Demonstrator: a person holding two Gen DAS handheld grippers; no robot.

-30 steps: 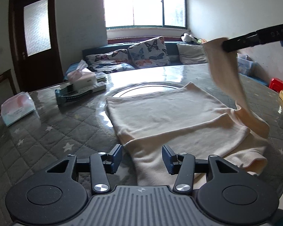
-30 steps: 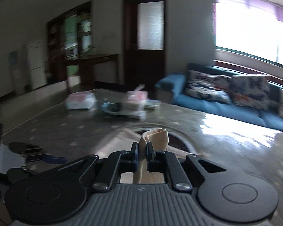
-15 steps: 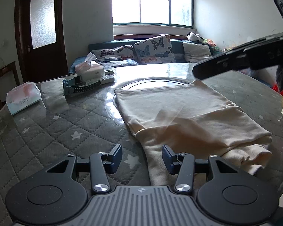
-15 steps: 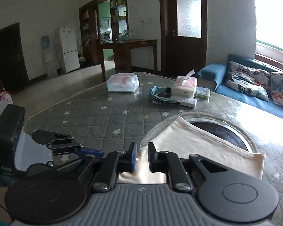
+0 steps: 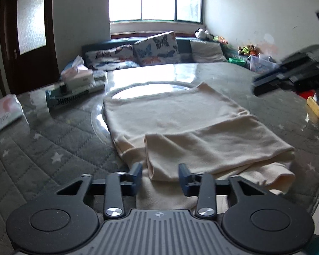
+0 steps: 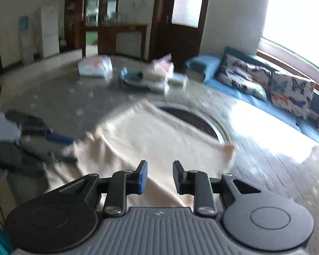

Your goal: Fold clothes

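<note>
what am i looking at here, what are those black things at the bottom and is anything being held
Those black parts are two hand-held claws; a person carries one in each hand, and each has a camera looking out along its two fingers. One picture is from the left claw, the other from the right claw.

Both look over a table with a grey quilted star cover. On it lies a cream garment, its sleeve folded across the body. Further back sit two tissue packs and a small dark tray.

Nothing is held. The right claw's jaws are opening, with no cloth pinched between them. The left claw's jaws are closing around the sleeve's end, but its pads do not press it yet. Each claw also shows, blurred, at the edge of the other's picture.
</note>
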